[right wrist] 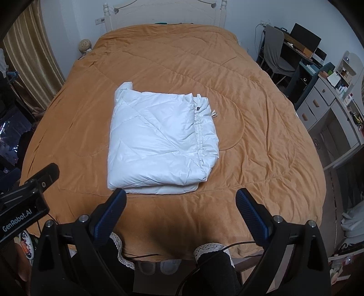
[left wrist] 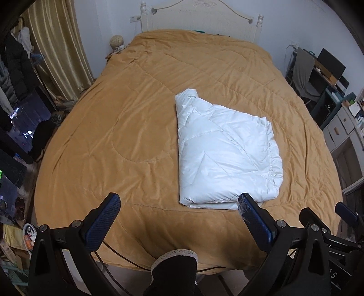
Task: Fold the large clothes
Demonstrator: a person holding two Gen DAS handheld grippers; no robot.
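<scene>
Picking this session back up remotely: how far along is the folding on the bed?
Done: the white quilted piece lies folded into a compact multi-layer stack on the orange bedspread, its edges roughly aligned. In hand: nothing; the left gripper and right gripper both hover open at the near edge, apart from it. Left: perhaps tucking the loose ties at its right edge; no other unfolded clothing shows.

Folded white garment (right wrist: 157, 143) on bed (right wrist: 261, 113)

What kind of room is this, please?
Most likely a bedroom: a large bed under a mustard-yellow quilted cover, a cream wooden headboard, and a desk with a grey chair by the wall. A folded white padded garment lies on the bed.
</scene>
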